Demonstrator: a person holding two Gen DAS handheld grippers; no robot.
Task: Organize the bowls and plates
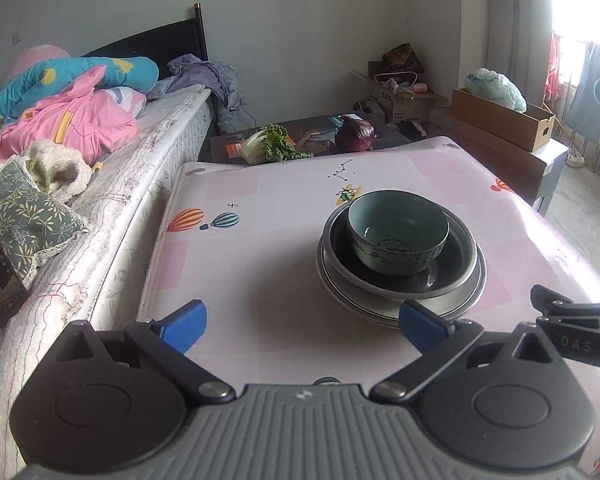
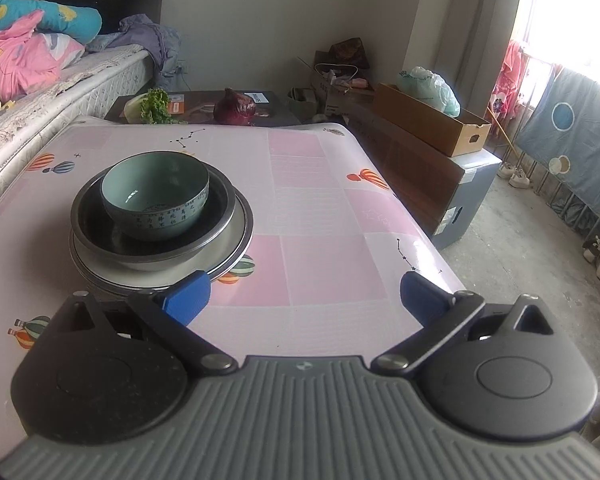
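A pale green ceramic bowl (image 1: 396, 232) (image 2: 156, 194) sits inside a dark metal bowl (image 1: 452, 276) (image 2: 100, 240), which rests on a white plate (image 1: 464, 304) (image 2: 242, 240). The stack stands on the pink patterned table (image 1: 260, 264) (image 2: 324, 248). My left gripper (image 1: 300, 322) is open and empty, just short of the stack and to its left. My right gripper (image 2: 304, 298) is open and empty, near the stack's right side. In the left wrist view the right gripper's dark finger (image 1: 572, 312) shows at the right edge.
A bed (image 1: 112, 184) with bedding runs along the table's left side. A lettuce (image 1: 270, 146) (image 2: 150, 108) and a red onion (image 1: 354, 134) (image 2: 235, 110) lie on a low surface beyond the far edge. Cardboard boxes (image 2: 432, 120) and a cabinet stand to the right.
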